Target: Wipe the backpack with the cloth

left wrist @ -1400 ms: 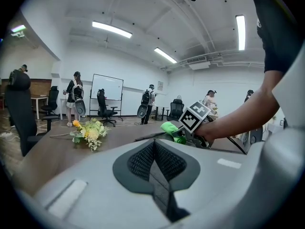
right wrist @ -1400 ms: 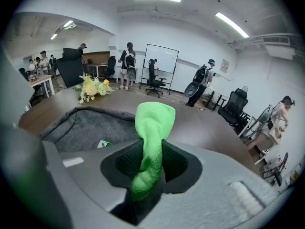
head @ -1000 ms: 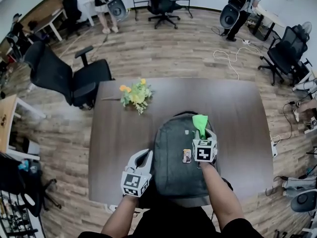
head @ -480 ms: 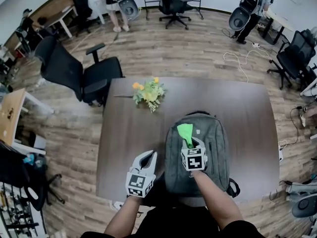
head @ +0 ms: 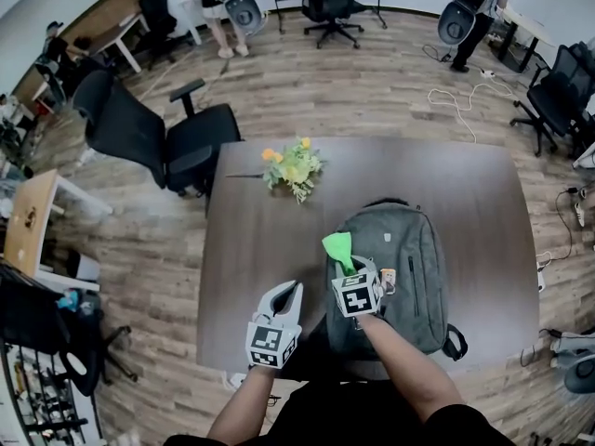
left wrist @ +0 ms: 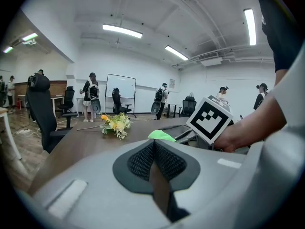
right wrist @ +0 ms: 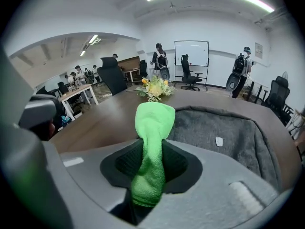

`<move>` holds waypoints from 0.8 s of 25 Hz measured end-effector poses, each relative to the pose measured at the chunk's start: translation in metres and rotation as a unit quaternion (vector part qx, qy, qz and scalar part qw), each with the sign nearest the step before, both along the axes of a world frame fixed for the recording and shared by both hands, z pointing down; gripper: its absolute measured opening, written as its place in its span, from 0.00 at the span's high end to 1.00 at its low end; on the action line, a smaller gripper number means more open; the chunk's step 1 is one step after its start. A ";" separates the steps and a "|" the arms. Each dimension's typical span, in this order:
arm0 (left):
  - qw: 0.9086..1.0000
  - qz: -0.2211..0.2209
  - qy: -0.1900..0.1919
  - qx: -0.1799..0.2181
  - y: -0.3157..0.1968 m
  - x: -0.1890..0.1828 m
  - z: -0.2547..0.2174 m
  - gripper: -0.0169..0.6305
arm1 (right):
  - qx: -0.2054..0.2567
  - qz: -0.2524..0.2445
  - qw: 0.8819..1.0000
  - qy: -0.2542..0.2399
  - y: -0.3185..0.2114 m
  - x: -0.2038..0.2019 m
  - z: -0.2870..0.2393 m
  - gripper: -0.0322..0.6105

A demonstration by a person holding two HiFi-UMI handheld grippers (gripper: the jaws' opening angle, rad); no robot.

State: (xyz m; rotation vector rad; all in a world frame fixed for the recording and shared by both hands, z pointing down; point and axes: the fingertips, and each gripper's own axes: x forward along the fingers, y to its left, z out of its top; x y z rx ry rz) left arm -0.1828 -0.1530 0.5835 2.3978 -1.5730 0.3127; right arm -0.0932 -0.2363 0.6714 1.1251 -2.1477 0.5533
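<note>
A grey backpack lies flat on the dark table, near its front right. My right gripper is shut on a bright green cloth and sits over the backpack's left edge. In the right gripper view the cloth sticks up between the jaws, with the backpack spreading to the right. My left gripper hovers over the table left of the backpack, jaws shut with nothing between them. The left gripper view shows the cloth ahead, beside the right gripper's marker cube.
A yellow and green flower bunch lies on the table's far left part. A black office chair stands by the table's left corner. More chairs and people are farther off on the wooden floor, along with cables.
My right gripper has dragged the cloth leftward across the backpack, from its right half to its left edge. The head camera has shifted, so the table sits further right in view.
</note>
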 end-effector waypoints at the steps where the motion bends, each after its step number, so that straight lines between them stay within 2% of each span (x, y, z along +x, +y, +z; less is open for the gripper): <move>1: 1.000 0.001 -0.001 -0.001 0.000 0.000 0.001 0.95 | 0.002 0.000 1.000 0.005 -0.001 0.001 0.001 0.79; 6: 1.000 -0.003 0.003 -0.008 0.000 -0.001 0.009 0.95 | 0.011 0.004 1.000 0.028 -0.004 0.018 0.004 0.79; 11: 1.000 -0.003 0.020 0.001 -0.009 0.012 -0.001 0.95 | 0.021 0.017 0.998 0.054 -0.011 0.048 0.007 0.79; 20: 1.000 0.020 0.010 0.000 -0.015 0.034 0.001 0.95 | 0.017 0.055 0.994 0.093 -0.017 0.105 0.011 0.79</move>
